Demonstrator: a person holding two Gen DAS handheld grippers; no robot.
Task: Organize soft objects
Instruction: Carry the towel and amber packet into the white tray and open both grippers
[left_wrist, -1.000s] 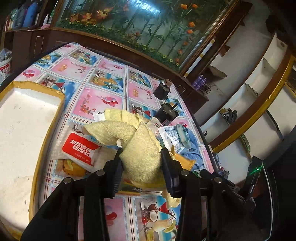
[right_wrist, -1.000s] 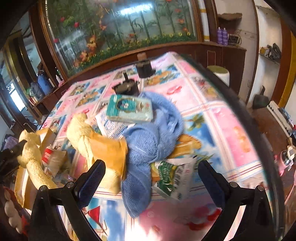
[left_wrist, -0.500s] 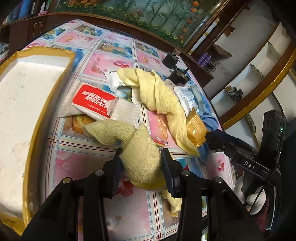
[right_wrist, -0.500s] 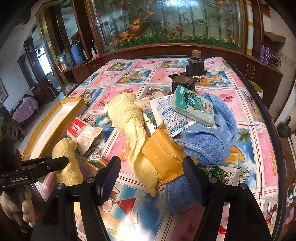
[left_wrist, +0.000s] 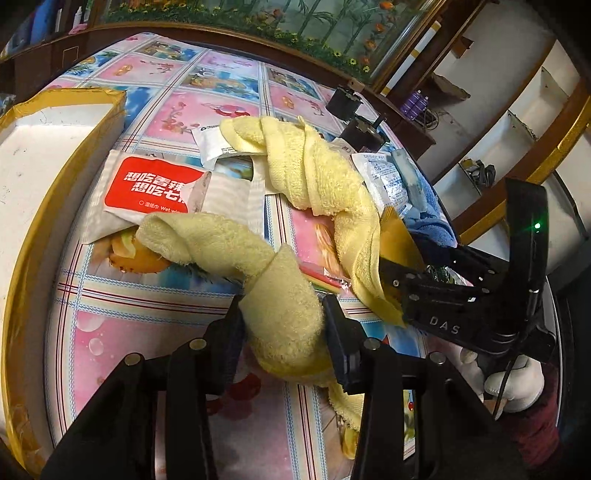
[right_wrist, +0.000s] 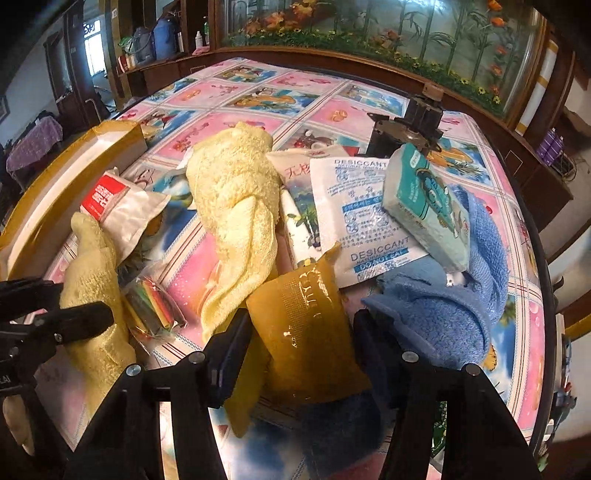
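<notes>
I count two yellow towels (right_wrist: 236, 206) (left_wrist: 280, 310), one blue towel (right_wrist: 454, 306), one amber pouch (right_wrist: 306, 328), one desiccant sachet (right_wrist: 354, 218), one teal tissue pack (right_wrist: 424, 206), one red-labelled wet-wipe packet (left_wrist: 155, 184), one rainbow-striped packet (right_wrist: 155, 306) and one yellow-rimmed box (left_wrist: 44, 155).

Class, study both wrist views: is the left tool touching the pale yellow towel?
Touching. The left wrist view shows the left tool with both fingers pressed against the pale yellow towel, the cloth bulging between them with no gap.
</notes>
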